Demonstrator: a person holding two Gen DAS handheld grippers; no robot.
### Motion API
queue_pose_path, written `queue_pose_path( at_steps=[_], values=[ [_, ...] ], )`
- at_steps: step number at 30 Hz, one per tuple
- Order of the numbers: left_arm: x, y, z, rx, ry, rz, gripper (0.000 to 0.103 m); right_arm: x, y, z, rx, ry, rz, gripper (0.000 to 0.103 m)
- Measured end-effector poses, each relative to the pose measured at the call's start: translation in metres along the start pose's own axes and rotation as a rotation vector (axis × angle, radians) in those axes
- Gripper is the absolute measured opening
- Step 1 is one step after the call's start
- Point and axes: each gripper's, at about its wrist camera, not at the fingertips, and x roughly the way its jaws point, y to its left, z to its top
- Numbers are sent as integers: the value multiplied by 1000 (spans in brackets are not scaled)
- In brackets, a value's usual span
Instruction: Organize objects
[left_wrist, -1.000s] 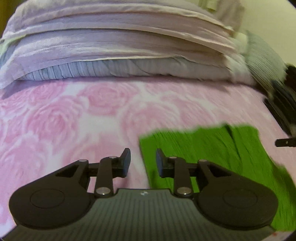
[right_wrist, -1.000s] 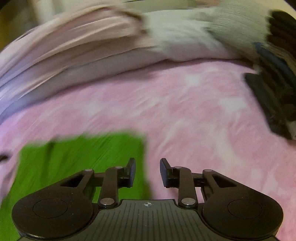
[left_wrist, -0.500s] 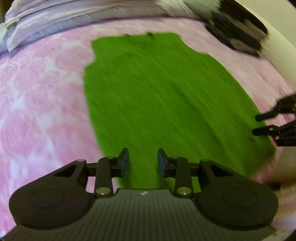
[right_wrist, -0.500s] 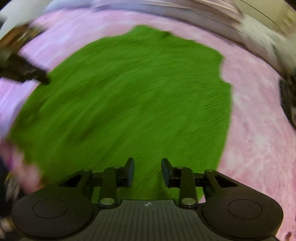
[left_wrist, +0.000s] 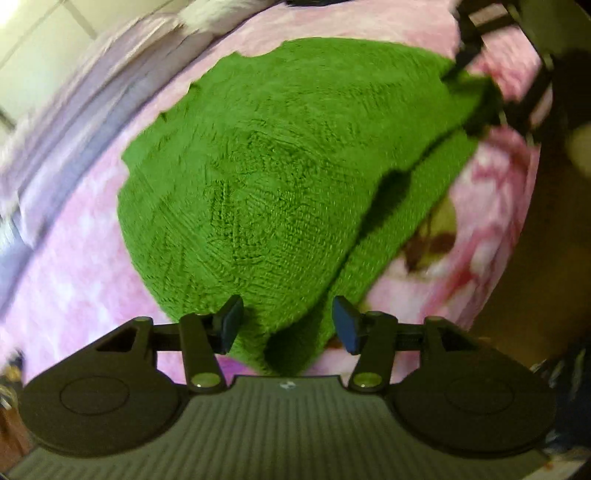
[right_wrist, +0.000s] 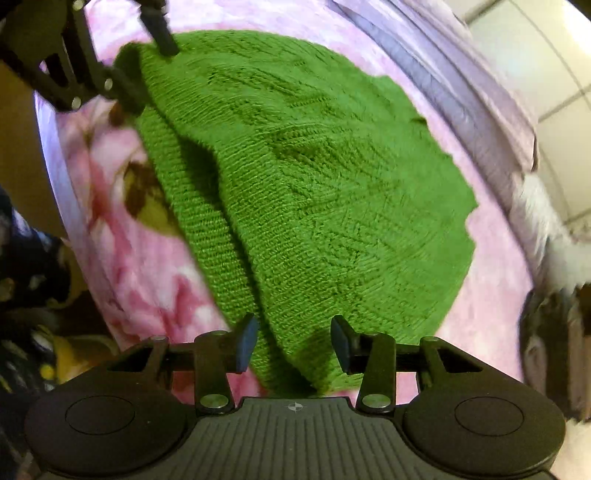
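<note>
Two grippers stand at opposite corners of one edge of a green knit, which lies spread on a pink flowered bed, filling the middle of both wrist views. In the left wrist view the left gripper sits at lower centre with its jaws apart; they have just been opening, and the near corner of the knit lies between them, though the pads do not press it. In the right wrist view the right gripper is in the same way: jaws spread, just opened wider, the near corner between them and not pinched. Each gripper also shows in the other's view, at the far corner in the upper right of the left view and the upper left of the right view. That edge looks doubled, an upper layer lying over a lower strip toward the bed's side. The step in hand seems to be seizing both corners for a fold. To do it well, I would push each gripper further in so the pads meet well inside the corner, catch both layers or only the top one on purpose, close both together, and lift evenly so the knit does not skew. Pillows lie in the upper left of the left view.
</note>
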Motion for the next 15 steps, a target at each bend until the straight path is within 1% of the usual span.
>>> queue_pose_path(
  at_steps=[2, 4, 5, 6, 7, 8, 11, 13, 15],
  values=[
    [0, 2, 0, 23, -7, 44, 45, 6, -1, -1, -13, 8, -51, 40],
    [0, 7, 0, 4, -23, 59, 36, 12, -6, -4, -2, 1, -82, 39],
    [0, 8, 0, 8, -35, 67, 33, 13, -6, -4, -11, -7, -94, 37],
    [1, 8, -1, 21, -53, 65, 27, 16, -6, -5, -28, -17, -104, 27],
    [2, 6, -1, 36, -62, 56, 13, 18, -3, -6, -56, -23, -114, 17],
    [2, 7, -1, 53, -70, 47, 8, 17, -2, -7, -78, -36, -118, 3],
    [-6, 14, -2, 75, -112, 12, 3, -5, -15, -14, -31, -129, -114, 2],
    [-17, 23, -8, 74, -145, -31, 1, -18, -29, -24, -12, -131, -105, 1],
    [-23, 26, -16, 103, -151, -56, 1, -29, -38, -37, -24, -125, -83, 1]
  ],
)
